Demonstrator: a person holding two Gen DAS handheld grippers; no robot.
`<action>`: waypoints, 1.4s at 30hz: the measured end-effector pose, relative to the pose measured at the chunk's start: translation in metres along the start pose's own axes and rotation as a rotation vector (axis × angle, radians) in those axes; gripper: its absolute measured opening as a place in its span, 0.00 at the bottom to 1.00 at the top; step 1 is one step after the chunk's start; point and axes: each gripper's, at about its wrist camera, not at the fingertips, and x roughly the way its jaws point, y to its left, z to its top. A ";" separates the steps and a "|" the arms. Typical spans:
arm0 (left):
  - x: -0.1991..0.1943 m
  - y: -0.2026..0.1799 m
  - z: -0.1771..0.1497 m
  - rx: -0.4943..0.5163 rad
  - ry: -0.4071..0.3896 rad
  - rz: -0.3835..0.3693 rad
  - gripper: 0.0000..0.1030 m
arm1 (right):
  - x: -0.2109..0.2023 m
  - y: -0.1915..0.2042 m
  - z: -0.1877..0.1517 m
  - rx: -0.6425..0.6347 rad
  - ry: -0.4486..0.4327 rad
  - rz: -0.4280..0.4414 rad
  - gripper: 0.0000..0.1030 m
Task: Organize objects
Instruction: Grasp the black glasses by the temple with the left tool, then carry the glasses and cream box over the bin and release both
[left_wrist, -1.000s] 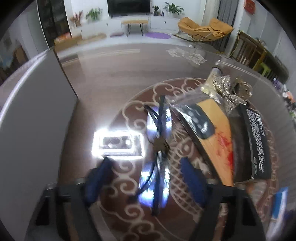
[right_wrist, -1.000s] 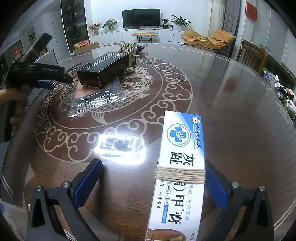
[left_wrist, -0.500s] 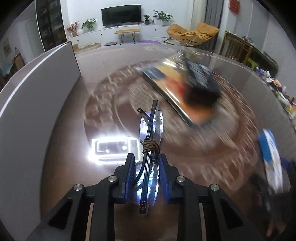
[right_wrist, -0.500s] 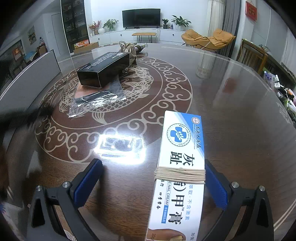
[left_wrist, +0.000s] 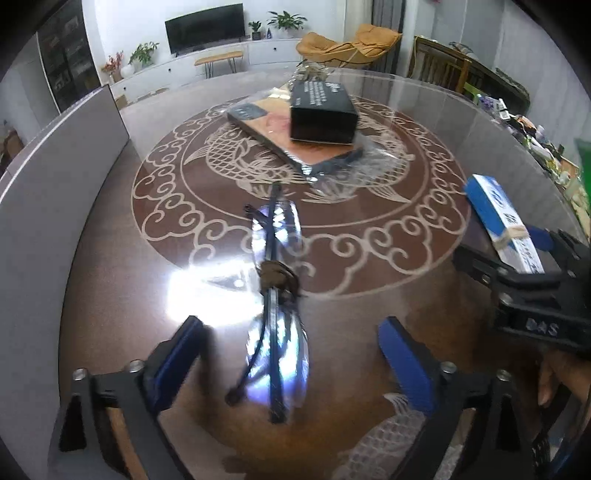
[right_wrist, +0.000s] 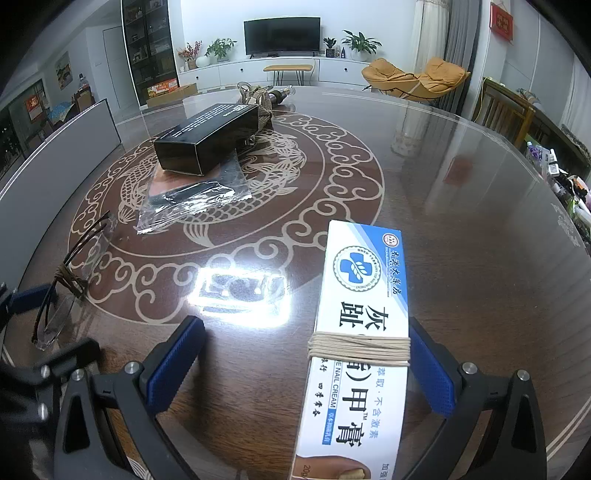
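Observation:
Folded rimless glasses, bound with brown cord, lie on the glass table between the fingers of my left gripper, which is open around them. They also show in the right wrist view. My right gripper is open; a white and blue nail cream box, wrapped with a rubber band, lies between its fingers against the right pad. The box also shows in the left wrist view.
A black box rests on a plastic-wrapped book at the table's centre, also in the right wrist view. A bottle with a bow lies behind. A grey panel stands along the left edge.
My left gripper was shut on the glasses half a second ago; its jaws are now open and the glasses lie on the table. The right gripper and box have not moved.

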 end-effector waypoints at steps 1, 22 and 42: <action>0.002 0.002 0.003 -0.002 0.000 -0.004 1.00 | 0.000 0.000 0.000 0.000 0.000 0.000 1.00; 0.000 0.005 0.013 0.043 -0.070 -0.037 0.15 | 0.001 -0.005 0.011 -0.051 0.136 0.054 0.99; -0.122 0.051 0.007 -0.120 -0.345 -0.222 0.11 | -0.096 0.004 0.043 0.076 0.059 0.368 0.43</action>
